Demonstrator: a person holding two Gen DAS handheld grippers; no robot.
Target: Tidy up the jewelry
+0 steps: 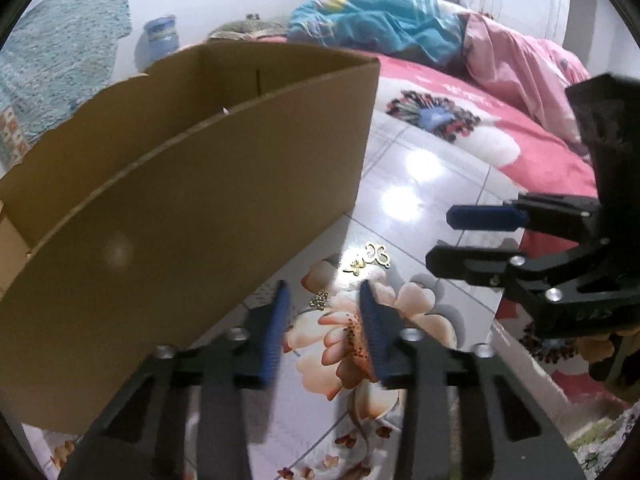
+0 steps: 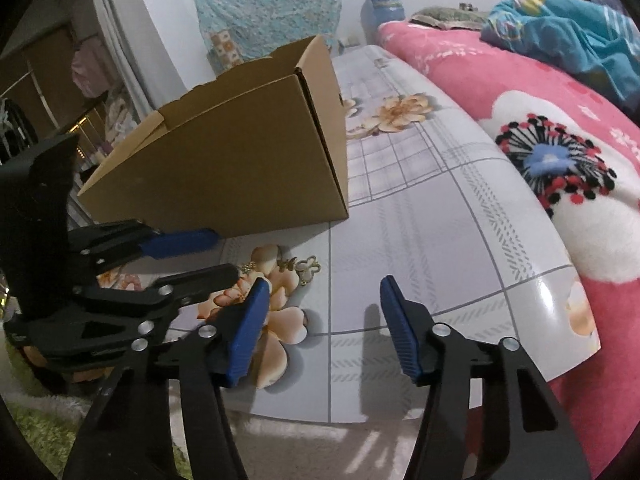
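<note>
Basically nothing sorted yet: small gold butterfly-shaped jewelry pieces (image 1: 370,259) lie loose on the glossy floral-print worktop (image 2: 440,240), just beside the open brown cardboard box (image 1: 180,184). Left hand-held gripper (image 1: 324,300) is partly spread, empty, hovering near them. Right hand-held gripper (image 2: 324,292) is spread, holding nothing.

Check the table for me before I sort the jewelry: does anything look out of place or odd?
Yes. Small gold jewelry pieces lie loose on the flower-print table, beside the cardboard box, not in it. Another tiny gold piece sits apart, nearer the left gripper. Nothing looks damaged.
</note>
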